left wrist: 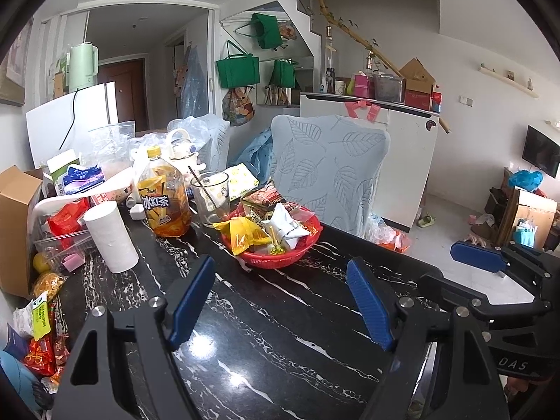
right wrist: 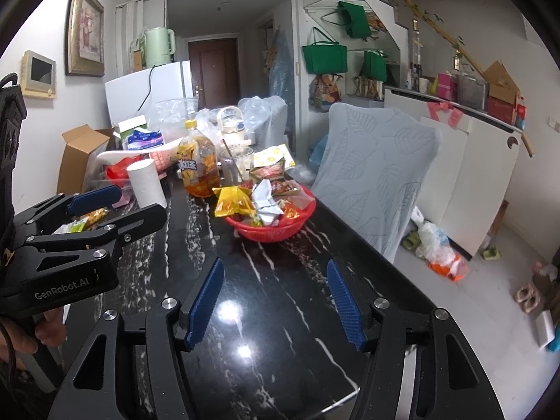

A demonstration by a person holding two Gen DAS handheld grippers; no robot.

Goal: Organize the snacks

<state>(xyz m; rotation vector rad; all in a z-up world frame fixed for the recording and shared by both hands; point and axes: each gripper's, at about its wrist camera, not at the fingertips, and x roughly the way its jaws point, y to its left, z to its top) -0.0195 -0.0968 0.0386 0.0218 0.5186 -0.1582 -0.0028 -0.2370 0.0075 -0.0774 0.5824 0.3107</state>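
Note:
A red basket point(left wrist: 280, 260) point(right wrist: 269, 235) stands on the black marble table point(left wrist: 280, 350) point(right wrist: 273, 315), heaped with snack packets, among them a yellow one point(left wrist: 241, 232) point(right wrist: 232, 203) and a white one point(left wrist: 287, 225) point(right wrist: 266, 203). More loose snack packets point(left wrist: 42, 318) point(right wrist: 84, 220) lie at the table's left edge. My left gripper point(left wrist: 280, 266) point(right wrist: 119, 206) hovers over the bare tabletop short of the basket, open and holding nothing. My right gripper point(right wrist: 275, 267) point(left wrist: 490, 266) hangs beside it to the right, also open with nothing between its blue pads.
An iced tea bottle point(left wrist: 164, 199) point(right wrist: 199, 168), a paper roll point(left wrist: 110, 238) point(right wrist: 147, 185) and a glass with a spoon point(left wrist: 210, 197) stand behind and left of the basket. A cardboard box point(left wrist: 14, 227) is at the far left. A leaf-patterned chair point(left wrist: 329, 171) point(right wrist: 374, 175) sits along the table's right side.

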